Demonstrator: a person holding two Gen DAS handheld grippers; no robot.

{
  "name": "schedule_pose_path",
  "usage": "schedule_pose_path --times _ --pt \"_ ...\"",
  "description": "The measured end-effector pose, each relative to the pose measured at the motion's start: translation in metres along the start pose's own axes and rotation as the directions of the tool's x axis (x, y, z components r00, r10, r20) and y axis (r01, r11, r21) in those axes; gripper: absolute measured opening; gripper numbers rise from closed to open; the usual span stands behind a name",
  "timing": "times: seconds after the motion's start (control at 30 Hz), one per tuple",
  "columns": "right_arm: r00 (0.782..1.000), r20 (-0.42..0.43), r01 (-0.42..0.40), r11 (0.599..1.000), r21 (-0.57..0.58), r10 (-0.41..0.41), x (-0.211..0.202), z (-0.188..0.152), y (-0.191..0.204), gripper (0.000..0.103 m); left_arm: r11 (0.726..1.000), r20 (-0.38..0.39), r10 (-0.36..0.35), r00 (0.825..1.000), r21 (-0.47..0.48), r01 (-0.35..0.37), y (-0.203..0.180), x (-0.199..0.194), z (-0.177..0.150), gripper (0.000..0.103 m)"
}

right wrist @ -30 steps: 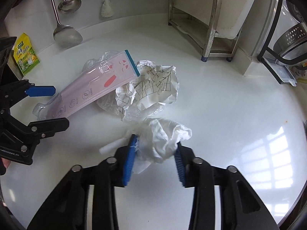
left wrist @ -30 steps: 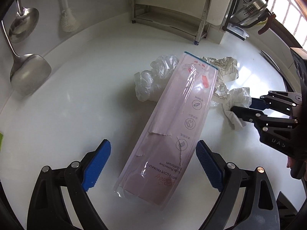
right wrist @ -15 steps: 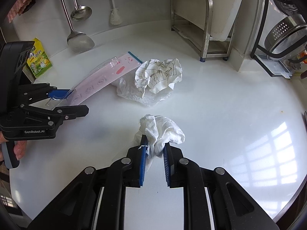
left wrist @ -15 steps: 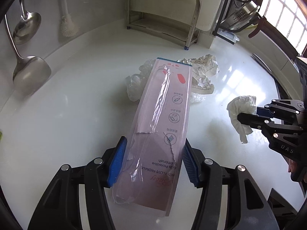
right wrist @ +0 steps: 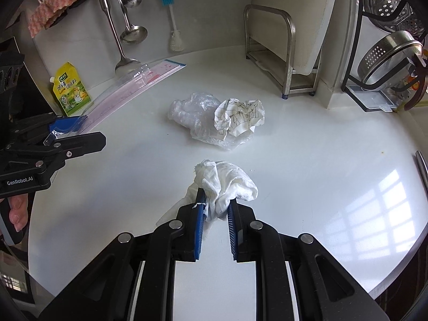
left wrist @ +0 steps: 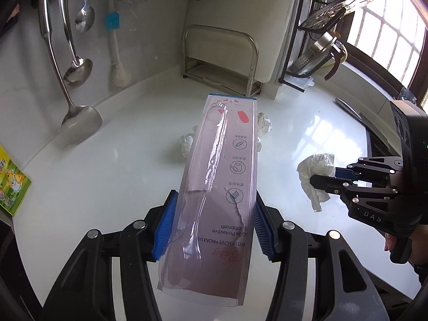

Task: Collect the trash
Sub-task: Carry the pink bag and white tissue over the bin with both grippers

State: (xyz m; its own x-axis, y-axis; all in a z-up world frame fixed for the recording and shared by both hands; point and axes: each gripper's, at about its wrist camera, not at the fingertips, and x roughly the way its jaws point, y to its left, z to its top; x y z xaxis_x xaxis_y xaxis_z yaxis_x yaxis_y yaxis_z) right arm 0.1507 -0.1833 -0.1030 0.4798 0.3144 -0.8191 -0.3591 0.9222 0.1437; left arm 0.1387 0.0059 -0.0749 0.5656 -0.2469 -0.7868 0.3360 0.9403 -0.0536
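Observation:
My left gripper (left wrist: 212, 223) is shut on a long pink toothbrush blister pack (left wrist: 216, 187) and holds it tilted up above the white counter; the pack also shows in the right wrist view (right wrist: 128, 85). My right gripper (right wrist: 216, 208) is shut on a crumpled white tissue (right wrist: 227, 182), lifted off the counter; the tissue also shows in the left wrist view (left wrist: 317, 172). A crumpled checked paper (right wrist: 240, 116) lies on a clear plastic bag (right wrist: 195, 112) in the middle of the counter.
A yellow-green pouch (right wrist: 71, 89) stands at the back left wall. Ladles (right wrist: 131, 32) and a brush (right wrist: 174, 40) hang on the wall. A steel rack (right wrist: 281, 53) and a dish rack with a colander (right wrist: 388, 58) stand at the back right.
My left gripper closed on the blister pack and lifted it off the counter. My right gripper closed on the tissue and raised it away from the paper pile.

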Motion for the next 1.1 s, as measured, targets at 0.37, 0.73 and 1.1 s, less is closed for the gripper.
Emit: schedule_pose_path --times 0.37,0.73,1.1 --pt "1.0 0.01 -0.013 1.0 -0.024 0.013 -0.058 -0.045 0.025 0.016 1.0 0.022 -0.019 1.0 -0.004 0.019 -0.022 -0.063 -0.041 0.052" --pt "1.0 0.021 -0.018 1.0 0.003 0.018 -0.097 -0.091 0.044 0.016 0.999 0.004 -0.036 0.999 0.011 0.036 -0.043 -0.094 -0.079 0.052" --pt "1.0 0.014 -0.007 0.999 0.044 0.006 -0.125 -0.136 0.057 0.016 0.991 -0.015 -0.108 0.994 0.08 0.109 -0.079 -0.117 -0.109 0.052"
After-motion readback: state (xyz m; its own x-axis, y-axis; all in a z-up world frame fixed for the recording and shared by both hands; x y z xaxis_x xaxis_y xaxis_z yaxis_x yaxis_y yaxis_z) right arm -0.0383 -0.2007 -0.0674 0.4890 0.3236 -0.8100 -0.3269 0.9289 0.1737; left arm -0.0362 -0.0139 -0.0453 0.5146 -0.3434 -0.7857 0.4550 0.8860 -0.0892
